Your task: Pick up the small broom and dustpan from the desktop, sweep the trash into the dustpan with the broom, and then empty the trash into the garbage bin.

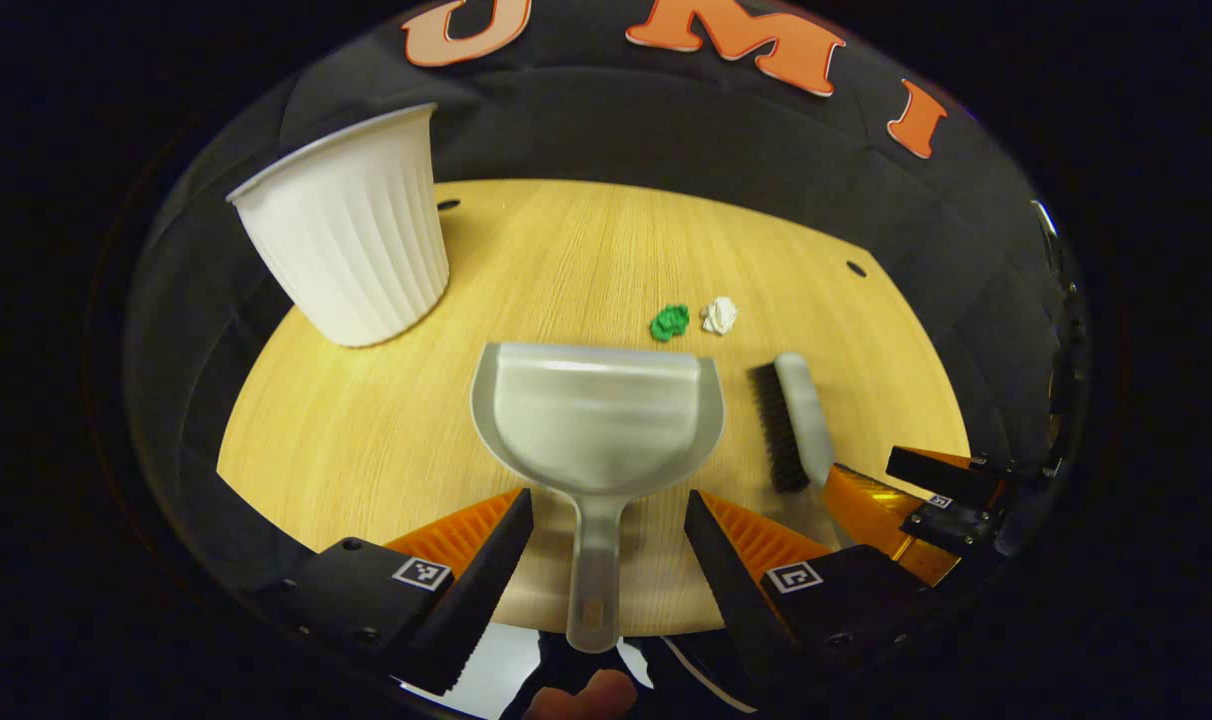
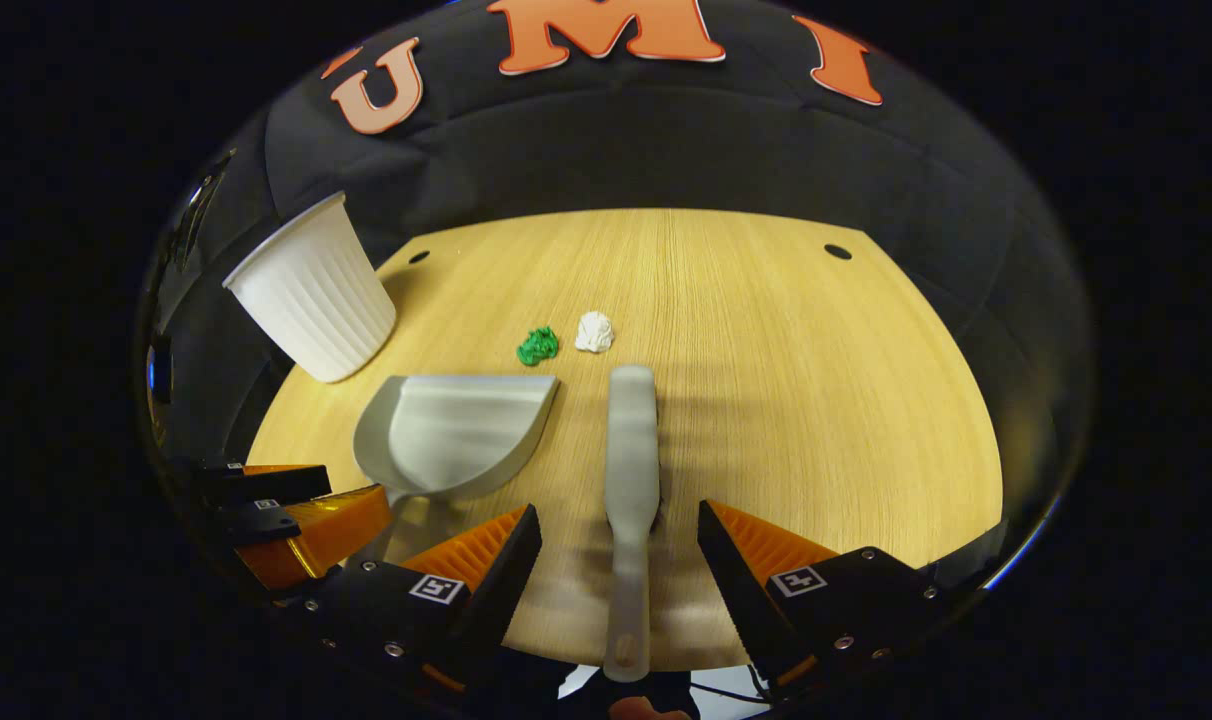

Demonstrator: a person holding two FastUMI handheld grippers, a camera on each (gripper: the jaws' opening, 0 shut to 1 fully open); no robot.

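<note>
Left gripper view: left gripper (image 1: 606,545) sits low over the near edge of the wooden desktop (image 1: 366,440), fingers spread wide and gripping nothing. The grey dustpan (image 1: 598,415) lies flat on the desktop, its handle running back between the two fingers with clear gaps on both sides (no contact visible). The small broom (image 1: 794,420) lies just right of the pan, bristles facing the pan. Two bits of trash, a green wad (image 1: 670,322) and a white wad (image 1: 720,315), lie side by side just beyond the pan's mouth. The white ribbed garbage bin (image 1: 351,235) stands upright at far left on the desktop. The right gripper (image 1: 916,505) shows at lower right, beside the broom's handle end.

Right gripper view: right gripper (image 2: 621,560) is likewise spread open, with the broom's handle lying between its fingers, untouched by either. Dustpan lies left of the broom, trash ahead of both, bin at far left.
</note>
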